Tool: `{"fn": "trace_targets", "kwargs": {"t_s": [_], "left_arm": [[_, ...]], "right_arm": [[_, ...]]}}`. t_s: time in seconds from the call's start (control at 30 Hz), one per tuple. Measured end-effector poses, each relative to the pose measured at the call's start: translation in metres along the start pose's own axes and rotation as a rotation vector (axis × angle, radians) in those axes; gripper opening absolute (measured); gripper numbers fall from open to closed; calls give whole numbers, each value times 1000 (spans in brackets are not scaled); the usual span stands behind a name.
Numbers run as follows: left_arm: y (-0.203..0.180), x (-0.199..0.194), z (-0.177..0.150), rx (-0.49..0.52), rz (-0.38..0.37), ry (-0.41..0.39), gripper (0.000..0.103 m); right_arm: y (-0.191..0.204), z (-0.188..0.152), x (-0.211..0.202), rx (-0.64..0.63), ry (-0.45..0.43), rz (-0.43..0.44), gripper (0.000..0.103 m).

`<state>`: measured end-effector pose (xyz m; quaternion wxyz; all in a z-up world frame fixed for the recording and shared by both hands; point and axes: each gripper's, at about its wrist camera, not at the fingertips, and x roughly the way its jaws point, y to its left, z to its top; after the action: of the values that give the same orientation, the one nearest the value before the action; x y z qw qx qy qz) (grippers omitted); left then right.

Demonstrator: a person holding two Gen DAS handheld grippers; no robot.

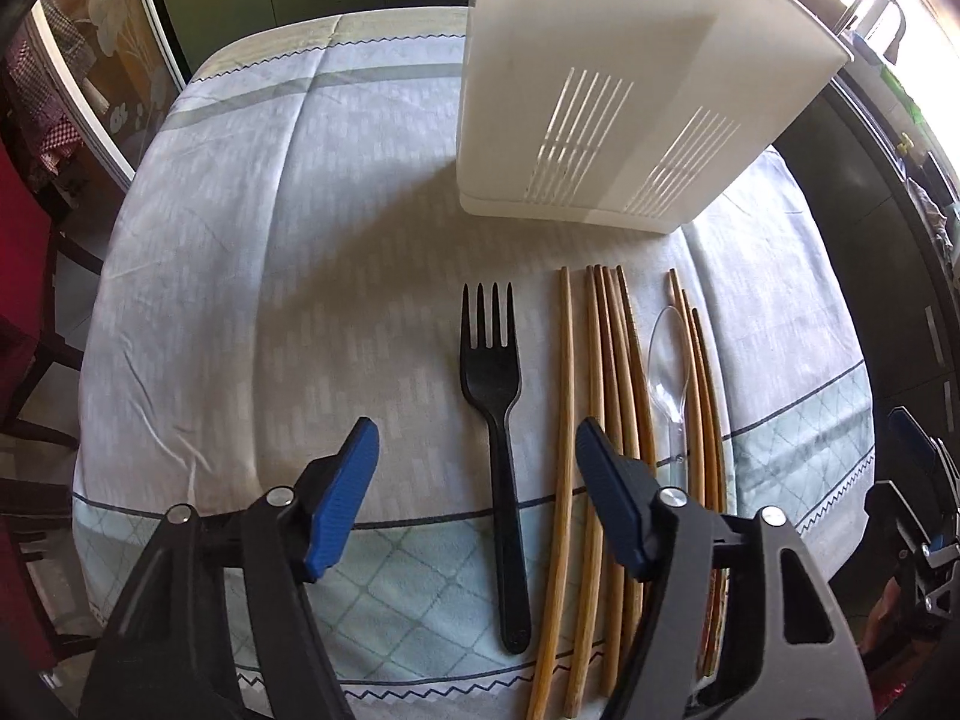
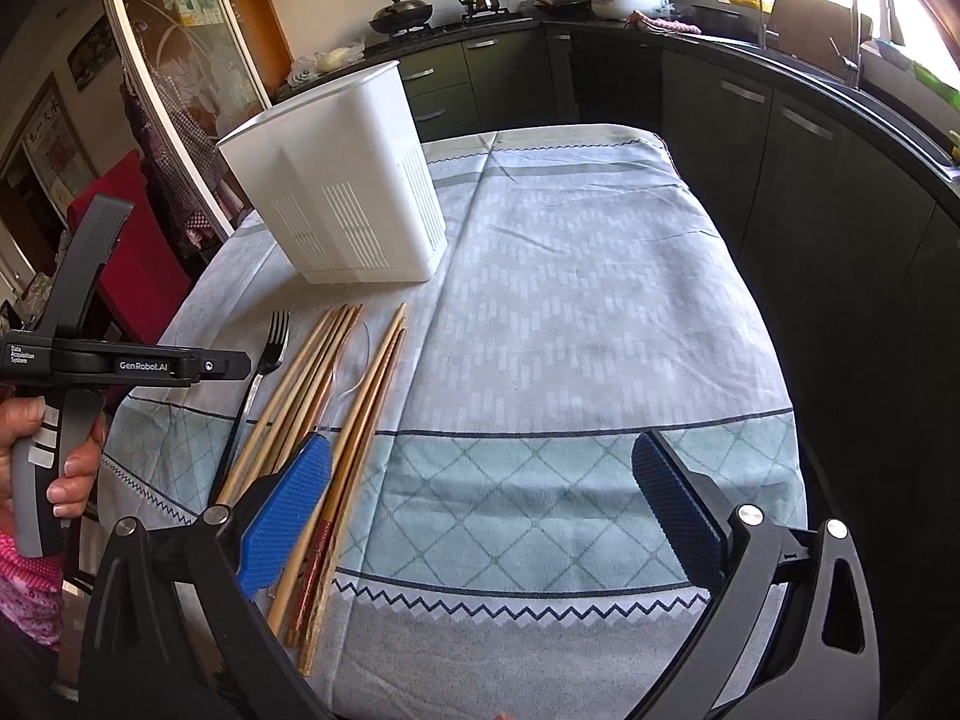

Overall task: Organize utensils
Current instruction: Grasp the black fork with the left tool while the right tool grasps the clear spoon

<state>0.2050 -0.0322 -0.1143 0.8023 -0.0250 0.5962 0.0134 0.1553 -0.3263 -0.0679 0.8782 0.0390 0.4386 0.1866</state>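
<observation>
- Left gripper [image 1: 477, 498]: jaws spread wide, holding nothing, above the fork handle.
- Right gripper [image 2: 480, 507]: jaws spread wide, holding nothing, over bare cloth [image 2: 600, 312] just right of the chopsticks.
- Fork [image 1: 493, 390]: black, flat on the cloth, tines toward the caddy.
- Chopsticks [image 1: 600, 396]: wooden, lying side by side right of the fork.
- Spoon [image 1: 667, 360]: clear plastic, lying among the chopsticks.
- Caddy [image 2: 345, 180]: white, slotted, upright beyond the utensils.
</observation>
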Motion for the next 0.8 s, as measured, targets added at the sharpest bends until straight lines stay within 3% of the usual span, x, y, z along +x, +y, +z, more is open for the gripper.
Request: {"fn": "trace_targets", "kwargs": {"t_s": [0.17, 0.37, 0.47, 0.67, 0.8], "left_arm": [[-16, 8, 6, -15, -44, 30, 40], [-28, 16, 10, -15, -29, 42, 25], [-34, 18, 13, -21, -26, 41, 11], [-34, 17, 12, -38, -57, 39, 9], [-8, 11, 7, -40, -61, 11, 9]], "right_arm": [[0, 1, -2, -6, -6, 3, 99], [1, 1, -4, -12, -7, 3, 99], [2, 2, -2, -22, 2, -20, 99], [4, 10, 6, -15, 55, 21, 99], [18, 22, 11, -43, 105, 54, 99]]}}
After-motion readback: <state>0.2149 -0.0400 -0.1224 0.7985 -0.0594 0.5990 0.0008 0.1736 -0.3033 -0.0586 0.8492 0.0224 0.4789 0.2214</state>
